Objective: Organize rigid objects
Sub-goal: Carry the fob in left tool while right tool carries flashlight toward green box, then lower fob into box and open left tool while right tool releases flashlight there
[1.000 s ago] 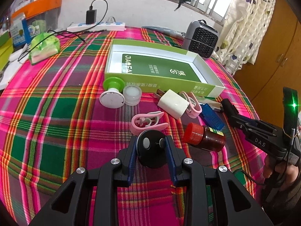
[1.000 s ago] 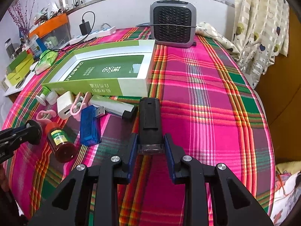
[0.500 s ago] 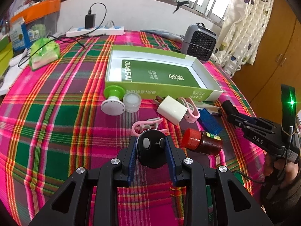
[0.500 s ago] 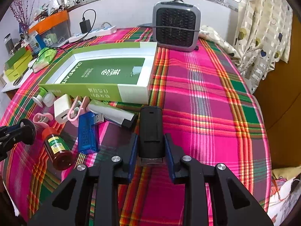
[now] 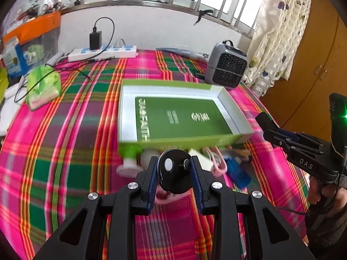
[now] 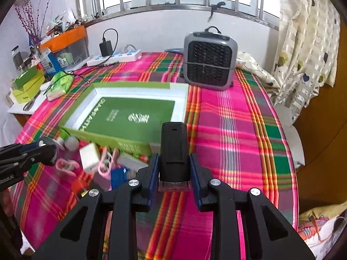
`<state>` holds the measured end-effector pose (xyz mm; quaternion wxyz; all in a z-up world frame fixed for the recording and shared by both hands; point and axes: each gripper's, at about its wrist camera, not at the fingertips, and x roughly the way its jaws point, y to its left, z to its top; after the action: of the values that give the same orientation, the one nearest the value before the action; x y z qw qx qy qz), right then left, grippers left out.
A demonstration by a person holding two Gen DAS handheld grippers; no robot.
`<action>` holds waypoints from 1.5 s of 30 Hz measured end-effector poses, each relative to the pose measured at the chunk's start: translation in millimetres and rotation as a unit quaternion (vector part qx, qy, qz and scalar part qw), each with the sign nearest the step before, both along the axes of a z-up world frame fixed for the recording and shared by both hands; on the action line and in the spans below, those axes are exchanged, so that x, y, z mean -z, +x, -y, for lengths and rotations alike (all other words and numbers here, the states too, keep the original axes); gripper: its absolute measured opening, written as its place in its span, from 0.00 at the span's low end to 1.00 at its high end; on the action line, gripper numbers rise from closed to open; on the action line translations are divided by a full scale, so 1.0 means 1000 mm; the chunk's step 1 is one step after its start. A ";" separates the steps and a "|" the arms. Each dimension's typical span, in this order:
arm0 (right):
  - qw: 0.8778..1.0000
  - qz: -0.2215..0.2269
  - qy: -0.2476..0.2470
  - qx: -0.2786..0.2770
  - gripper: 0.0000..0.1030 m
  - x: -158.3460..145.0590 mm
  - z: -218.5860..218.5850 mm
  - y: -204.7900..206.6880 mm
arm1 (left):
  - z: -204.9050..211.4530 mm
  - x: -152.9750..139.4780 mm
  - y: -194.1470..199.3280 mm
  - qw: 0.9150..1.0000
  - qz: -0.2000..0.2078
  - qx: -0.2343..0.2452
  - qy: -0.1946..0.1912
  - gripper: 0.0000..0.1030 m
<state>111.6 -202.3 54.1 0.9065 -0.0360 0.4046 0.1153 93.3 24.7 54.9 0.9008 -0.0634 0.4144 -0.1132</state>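
Note:
My left gripper (image 5: 173, 170) is shut on a round black device (image 5: 174, 171) with a white button, held above the table just before the near wall of the open green box (image 5: 173, 138). In the right wrist view my right gripper (image 6: 173, 172) is shut on an upright black rectangular device (image 6: 173, 149), lifted near the box's front right corner (image 6: 130, 144). Loose items lie along the box front: a white charger (image 6: 90, 157), pink clips (image 6: 106, 165), a blue USB stick (image 6: 118, 174) and a green-capped white thing (image 5: 130, 160). The box floor (image 5: 182, 117) holds nothing.
A grey fan heater (image 6: 209, 61) stands behind the box at the back right. A white power strip (image 5: 104, 53) with a black charger lies by the wall. A green tissue pack (image 5: 42, 84) lies at left. The table edge (image 6: 297, 151) drops off at right.
Both grippers have risen off the table with their objects and moved toward the green box, which now looks closer. The loose items now lie below and partly behind the fingers.

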 end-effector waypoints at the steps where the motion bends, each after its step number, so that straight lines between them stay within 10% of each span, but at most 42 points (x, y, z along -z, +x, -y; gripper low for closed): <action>1: 1.000 0.000 0.001 -0.001 0.28 -0.001 -0.001 0.003 | 0.000 -0.002 0.006 1.000 0.001 0.001 0.002 0.27; 24: 0.998 -0.056 -0.007 -0.021 0.28 0.026 -0.033 0.104 | 0.003 0.021 0.122 0.998 -0.032 0.008 0.048 0.27; 45: 0.998 -0.057 -0.014 -0.024 0.28 0.038 -0.041 0.121 | 0.005 0.040 0.143 0.997 -0.044 0.000 0.064 0.27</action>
<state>232.2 -161.3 16.1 0.8785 -0.0521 0.4559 0.1328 235.9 19.4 14.7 0.8838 -0.0102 0.4601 -0.0839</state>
